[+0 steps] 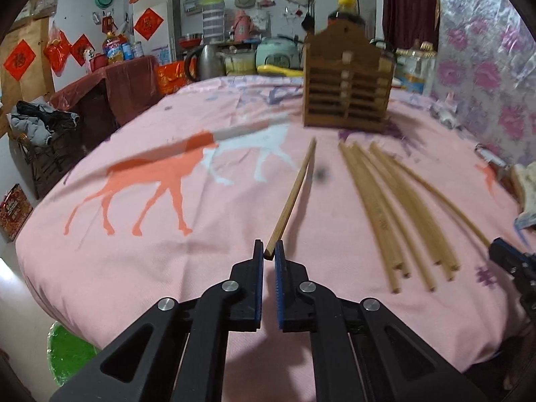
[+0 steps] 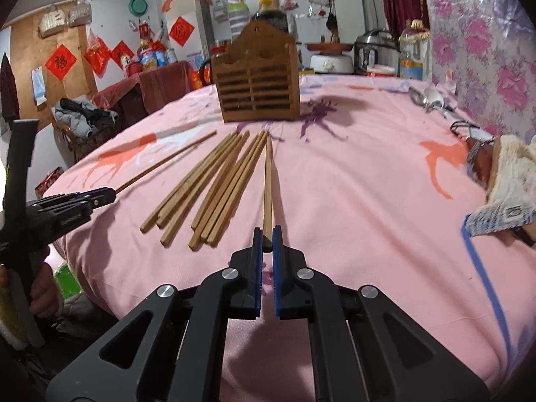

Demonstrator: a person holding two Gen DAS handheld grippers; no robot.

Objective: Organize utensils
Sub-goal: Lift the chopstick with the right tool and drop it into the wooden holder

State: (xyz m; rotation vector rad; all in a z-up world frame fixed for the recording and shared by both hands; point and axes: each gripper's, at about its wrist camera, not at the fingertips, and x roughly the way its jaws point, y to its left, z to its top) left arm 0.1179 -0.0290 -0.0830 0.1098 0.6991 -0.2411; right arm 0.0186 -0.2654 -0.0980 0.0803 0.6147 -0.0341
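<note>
My left gripper (image 1: pixel 268 251) is shut on the near end of one wooden chopstick (image 1: pixel 294 194), which points away toward the wooden slatted utensil holder (image 1: pixel 346 90). My right gripper (image 2: pixel 267 236) is shut on the near end of another chopstick (image 2: pixel 268 181), aimed at the same holder (image 2: pixel 258 83). Several loose chopsticks (image 2: pixel 214 187) lie in a fan on the pink cloth between the two grippers; in the left wrist view this loose pile (image 1: pixel 395 207) lies to the right. The left gripper (image 2: pixel 100 197) shows at the left edge of the right wrist view.
A pink tablecloth (image 1: pixel 167 268) with horse prints covers the round table. A knife (image 1: pixel 214 137) with an orange handle lies left of the holder. Spoons (image 2: pixel 432 98) and a towel (image 2: pixel 509 181) sit at the right edge. A kettle, cooker and bottles crowd the far side.
</note>
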